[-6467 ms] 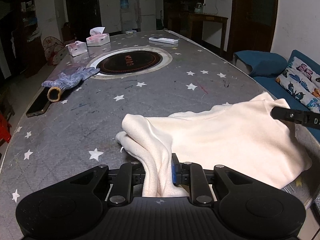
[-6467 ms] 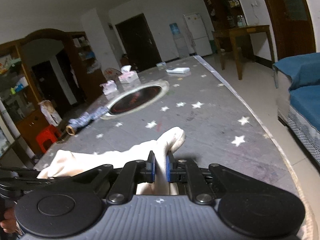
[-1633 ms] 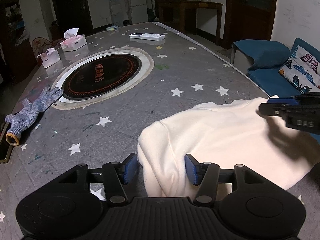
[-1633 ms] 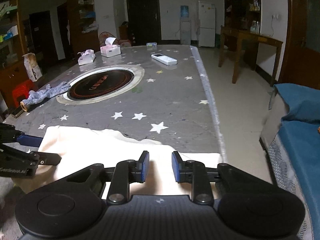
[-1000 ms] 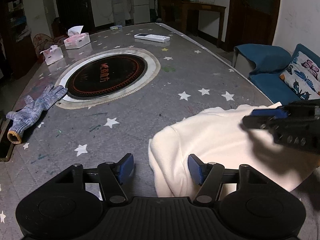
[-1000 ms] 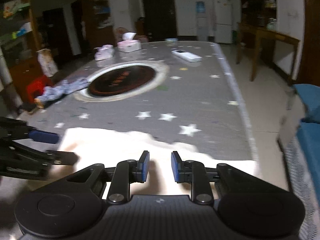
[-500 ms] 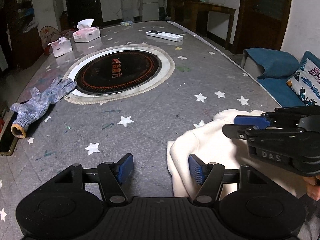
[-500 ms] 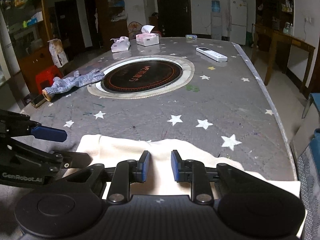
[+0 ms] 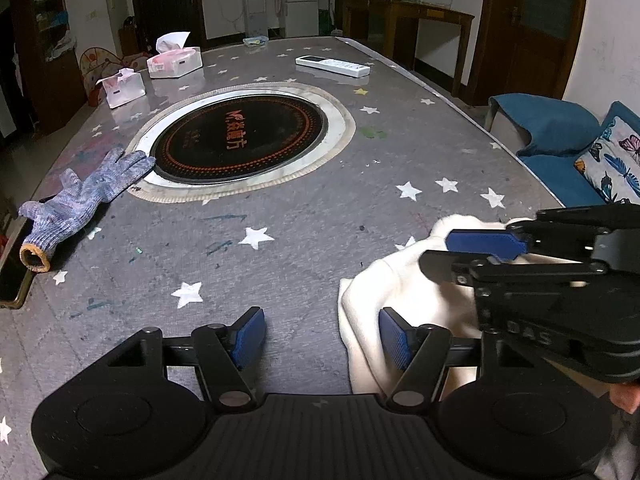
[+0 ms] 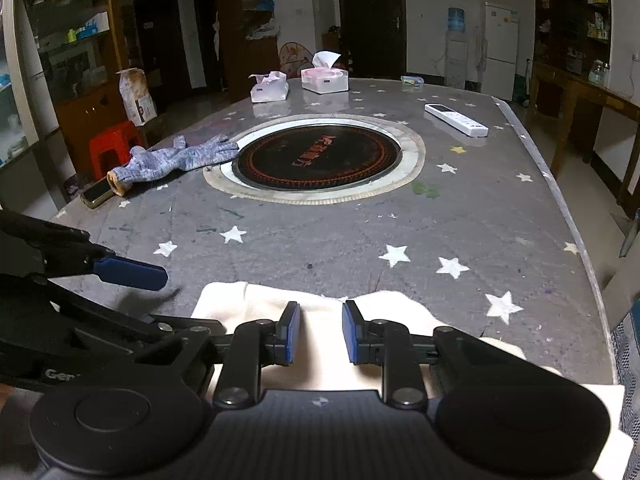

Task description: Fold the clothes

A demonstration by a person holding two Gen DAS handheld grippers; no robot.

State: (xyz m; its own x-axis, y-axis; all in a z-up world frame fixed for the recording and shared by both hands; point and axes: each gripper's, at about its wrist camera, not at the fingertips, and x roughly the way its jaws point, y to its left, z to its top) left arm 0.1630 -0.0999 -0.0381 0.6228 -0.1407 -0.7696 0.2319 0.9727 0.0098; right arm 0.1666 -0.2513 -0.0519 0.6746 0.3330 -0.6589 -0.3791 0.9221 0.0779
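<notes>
My left gripper (image 9: 322,338) has its two blue pads wide apart and holds nothing; between them I see mostly bare table, and the cream garment (image 9: 384,292) begins at the right pad. My right gripper (image 10: 320,336) also has its pads apart, with a smaller gap, and it hovers above the cloth without pinching it.

The garment lies near the corner of the grey star-patterned table (image 10: 340,240) closest to me, gathered in a compact shape with a rounded doubled edge on its left side. So at least one fold seems to be in it. How many layers there are, and whether its near part is neat, I cannot tell, because both grippers cover it. It could be finished or need one more fold.

Counting: one garment, one knitted glove (image 9: 86,196), two tissue boxes (image 10: 296,82), one remote control (image 10: 456,119), one phone (image 10: 96,193) at the table edge, one round cooktop (image 9: 240,138).
</notes>
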